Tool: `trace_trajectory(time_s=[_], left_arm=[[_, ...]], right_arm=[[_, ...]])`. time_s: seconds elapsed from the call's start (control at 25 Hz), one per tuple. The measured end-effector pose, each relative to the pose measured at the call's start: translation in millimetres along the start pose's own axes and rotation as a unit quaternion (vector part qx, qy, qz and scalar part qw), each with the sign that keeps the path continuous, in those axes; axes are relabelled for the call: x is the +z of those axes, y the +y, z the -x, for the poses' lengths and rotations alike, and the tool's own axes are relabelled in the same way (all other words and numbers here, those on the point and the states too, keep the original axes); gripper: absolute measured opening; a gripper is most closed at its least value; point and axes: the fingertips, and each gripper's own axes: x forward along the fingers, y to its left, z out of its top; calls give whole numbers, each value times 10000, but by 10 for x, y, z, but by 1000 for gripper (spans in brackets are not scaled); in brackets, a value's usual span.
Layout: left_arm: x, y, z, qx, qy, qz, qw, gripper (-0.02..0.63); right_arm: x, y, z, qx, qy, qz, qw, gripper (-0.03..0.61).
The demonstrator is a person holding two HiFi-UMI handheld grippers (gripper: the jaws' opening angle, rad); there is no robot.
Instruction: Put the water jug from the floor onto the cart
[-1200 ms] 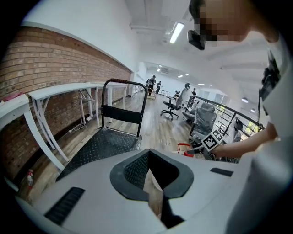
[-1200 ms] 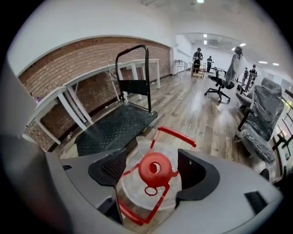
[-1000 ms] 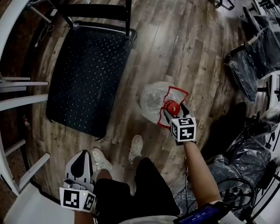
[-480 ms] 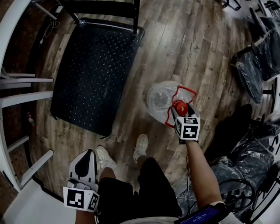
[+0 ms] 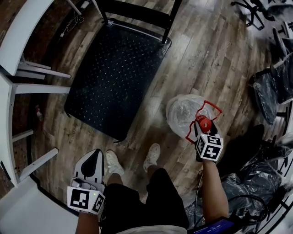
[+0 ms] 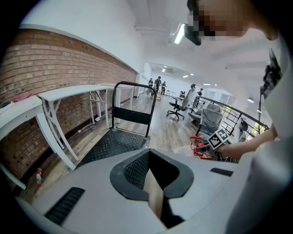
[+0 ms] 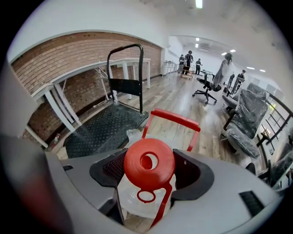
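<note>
The water jug (image 5: 181, 114) is a clear plastic bottle with a red cap (image 7: 149, 163) and a red carry handle (image 7: 176, 118). My right gripper (image 5: 202, 127) is shut on its neck just under the cap, a pad pressing on each side; its jaws have just closed a little around it. The jug hangs over the wooden floor, to the right of the cart (image 5: 119, 77). The cart is a low black studded platform with a black push handle (image 5: 137, 13) at its far end. My left gripper (image 5: 94, 155) is shut and holds nothing, low at the left near the person's leg.
White table legs (image 5: 27, 77) and a brick wall (image 6: 55, 64) line the left side of the cart. Plastic-wrapped office chairs (image 5: 270, 91) and cables crowd the right. The person's shoes (image 5: 153, 155) stand just behind the jug. Several people stand far down the room.
The right gripper has risen with the jug held in it. The left gripper has shifted a little forward. The head view has swung, so the cart now sits further right in it.
</note>
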Motion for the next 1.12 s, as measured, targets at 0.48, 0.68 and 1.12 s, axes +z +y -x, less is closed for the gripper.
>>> trace_trajectory(time_s=[0.48, 0.68, 1.12], left_arm=[[372, 737, 633, 539, -651, 265, 9961, -2], [278, 1232, 974, 867, -757, 444, 9924, -2], [-201, 2182, 1892, 1530, -773, 901, 9811, -2]], right_arm=[[1047, 758, 1052, 388, -305, 817, 9954, 313], [1356, 1467, 1168, 771, -449, 1141, 9895, 313], [1654, 3375, 990, 1732, -497, 1773, 9675, 313]])
